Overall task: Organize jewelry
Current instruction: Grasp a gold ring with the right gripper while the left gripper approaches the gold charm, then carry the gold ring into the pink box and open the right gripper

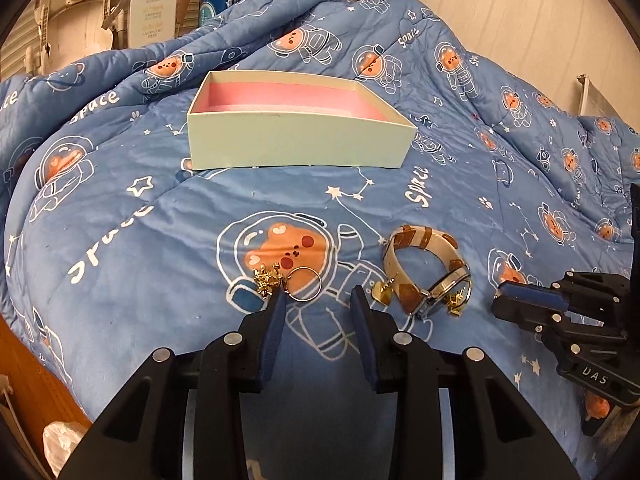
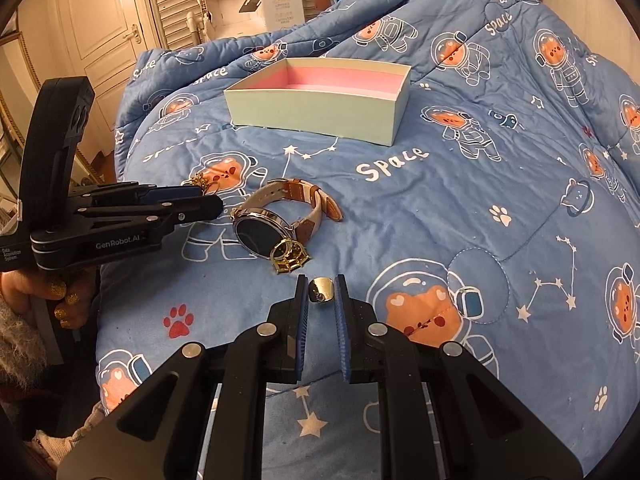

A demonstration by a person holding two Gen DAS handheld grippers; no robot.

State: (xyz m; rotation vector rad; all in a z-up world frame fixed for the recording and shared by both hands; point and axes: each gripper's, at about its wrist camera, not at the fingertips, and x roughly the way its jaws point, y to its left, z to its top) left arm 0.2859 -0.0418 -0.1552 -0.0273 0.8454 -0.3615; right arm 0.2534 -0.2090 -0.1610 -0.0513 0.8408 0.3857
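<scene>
The right gripper (image 2: 323, 294) is clamped on a gold ring (image 2: 321, 291); the left gripper (image 1: 318, 300) stands apart, empty, near the hoop earring (image 1: 289, 280) on the quilt (image 1: 160, 220). The box (image 1: 296, 142) (pink-lined) lies beyond. Risk: a smooth ring may slip during carrying and vanish into folds.

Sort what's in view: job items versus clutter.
Job: box, watch, hoop earring, gold ring in the right gripper, gold charm, left gripper.
Clutter: quilt, white carton, door.
</scene>
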